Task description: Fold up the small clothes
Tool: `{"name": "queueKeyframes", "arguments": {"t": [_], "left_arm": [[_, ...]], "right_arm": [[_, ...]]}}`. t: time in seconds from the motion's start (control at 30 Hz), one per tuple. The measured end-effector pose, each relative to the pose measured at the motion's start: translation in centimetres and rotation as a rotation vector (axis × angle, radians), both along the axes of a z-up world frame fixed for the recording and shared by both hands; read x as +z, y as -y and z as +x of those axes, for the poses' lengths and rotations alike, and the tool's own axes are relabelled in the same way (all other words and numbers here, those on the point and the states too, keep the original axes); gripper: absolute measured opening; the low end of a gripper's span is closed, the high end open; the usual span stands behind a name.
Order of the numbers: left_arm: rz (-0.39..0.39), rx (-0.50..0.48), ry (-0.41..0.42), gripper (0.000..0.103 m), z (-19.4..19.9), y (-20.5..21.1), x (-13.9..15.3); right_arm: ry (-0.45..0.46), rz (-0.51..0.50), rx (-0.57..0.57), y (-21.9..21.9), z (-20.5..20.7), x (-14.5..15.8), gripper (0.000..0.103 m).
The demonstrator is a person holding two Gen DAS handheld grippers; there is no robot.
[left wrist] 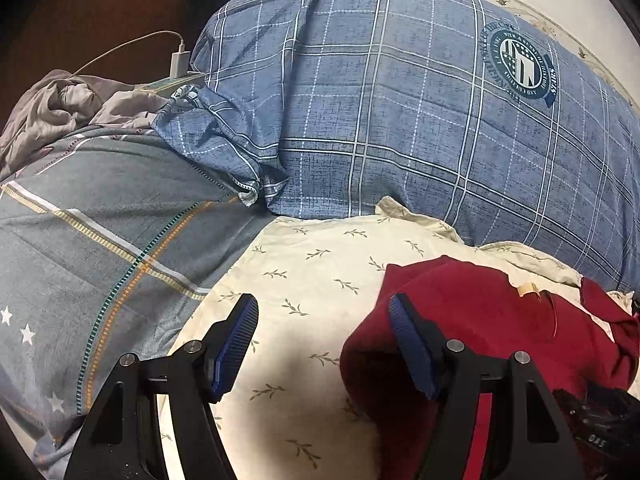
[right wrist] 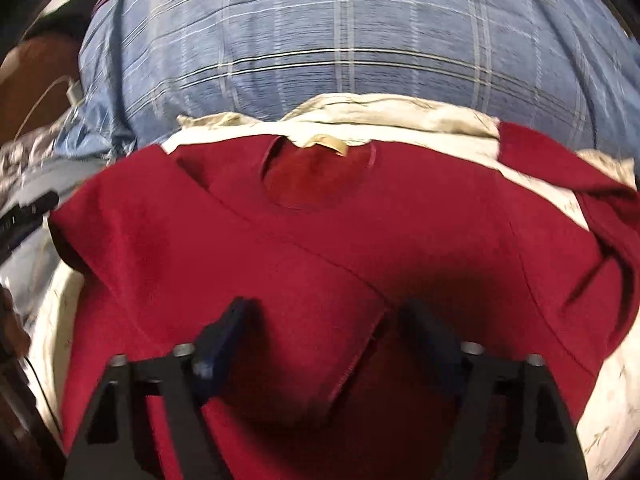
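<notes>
1. At the far left of the left wrist view a grey striped quilt (left wrist: 100, 248) covers the bed, and a crumpled grey garment (left wrist: 68, 108) lies beyond it.
2. The left gripper (left wrist: 324, 344) hangs over the cream leaf-print sheet (left wrist: 312, 264). Its jaws stand fairly wide with only sheet between them.
3. The red T-shirt (left wrist: 480, 320) lies to the right of those jaws. Its left edge reaches under the right-hand pad (left wrist: 412, 352), but I cannot tell whether they touch.
4. In the right wrist view the red T-shirt (right wrist: 320, 248) is spread on the sheet, neck opening away toward the blue plaid duvet (right wrist: 320, 40), its long axis running away from the camera.
5. The right gripper (right wrist: 320, 340) sits directly over the shirt's body, jaws part-open, straddling a slanting fold edge. Blur hides whether the pads pinch cloth.
6. My judgement: the right hand is nearer the shirt and better placed. The left must shift right to reach its edge.
</notes>
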State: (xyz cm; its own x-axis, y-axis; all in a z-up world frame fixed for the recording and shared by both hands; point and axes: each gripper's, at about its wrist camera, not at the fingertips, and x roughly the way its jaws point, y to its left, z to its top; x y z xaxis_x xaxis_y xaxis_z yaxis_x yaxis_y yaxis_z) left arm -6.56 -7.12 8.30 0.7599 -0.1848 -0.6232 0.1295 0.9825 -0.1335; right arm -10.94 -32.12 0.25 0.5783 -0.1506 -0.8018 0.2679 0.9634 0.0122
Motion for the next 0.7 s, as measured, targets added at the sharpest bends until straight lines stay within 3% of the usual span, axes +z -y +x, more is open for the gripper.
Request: {"name": "queueKeyframes", "arguments": {"t": [0.03,0.1,0.13,0.27,0.33,0.5,0.7], "left_arm": [[0.000,0.002,0.002,0.068,0.0,0.0,0.0],[0.003,0.006,0.004,0.068,0.0,0.0,-0.1],[0.003,0.009,0.002,0.068,0.0,0.0,-0.1],[-0.011,0.023,0.010,0.068,-0.2,-0.4,0.1],[-0.019,0.029,0.015,0.068,-0.3,-0.6,0.2],[-0.026,0.023,0.012,0.068,-0.4,-0.6,0.1],[0.030,-0.027,-0.007,0.068,-0.4,1.2,-0.8]], "right_arm": [[0.008,-0.005,0.000,0.0,0.0,0.1,0.056],[0.029,-0.001,-0.005,0.1,-0.3,0.6,0.017],[0.034,0.000,-0.012,0.3,-0.4,0.9,0.008],[0.067,-0.019,-0.001,0.7,-0.9,2.9,0.006],[0.095,-0.081,-0.011,1.1,-1.4,4.6,0.006],[0.125,-0.164,-0.115,4.4,-1.7,7.3,0.006],[0.037,-0.132,-0.204,8.5,0.5,5.3,0.010]]}}
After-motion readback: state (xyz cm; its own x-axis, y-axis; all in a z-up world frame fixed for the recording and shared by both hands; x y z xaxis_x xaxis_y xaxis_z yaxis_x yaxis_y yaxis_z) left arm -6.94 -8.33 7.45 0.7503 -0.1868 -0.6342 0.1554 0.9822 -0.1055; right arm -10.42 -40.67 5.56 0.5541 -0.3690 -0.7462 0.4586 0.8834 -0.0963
